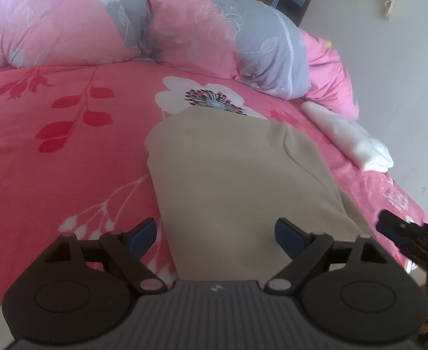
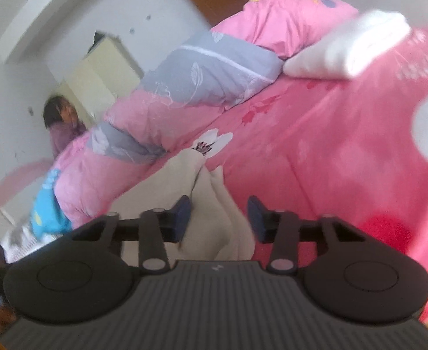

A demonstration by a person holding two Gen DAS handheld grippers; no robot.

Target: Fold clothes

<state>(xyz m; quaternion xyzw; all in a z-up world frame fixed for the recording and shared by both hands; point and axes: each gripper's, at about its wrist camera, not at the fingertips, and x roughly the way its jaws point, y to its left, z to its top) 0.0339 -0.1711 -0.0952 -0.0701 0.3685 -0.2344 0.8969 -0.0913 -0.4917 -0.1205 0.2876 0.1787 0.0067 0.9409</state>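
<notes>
Bedroom, white walls, wooden door frame behind; the bed (image 1: 53,175) is covered with a pink-red floral sheet, and a bunched pink/grey quilt (image 1: 155,26) is piled along its far side. Beige garment (image 1: 231,175) lies on the sheet mid-bed, flattened into a long folded panel with a curved seam near its right edge; its far end overlaps the white flower print. Folded white garment (image 1: 351,134) sits well apart, near the bed's right edge, just beside the quilt end. Left claw (image 1: 217,234) is wide open, holding nothing, blue pads spread over the near part of the beige panel; left pad is over the sheet just off the cloth edge, right pad over the cloth. Contact with the fabric can't be told. Right claw (image 2: 218,218) is partly open with a ridge of beige cloth rising between its pads; the pads don't appear clamped on it, though that view is blurred. Its black tip also shows at the right edge of the left wrist view. Another person (image 2: 63,128) is visible beyond the quilt, by a pale cabinet (image 2: 100,75).
</notes>
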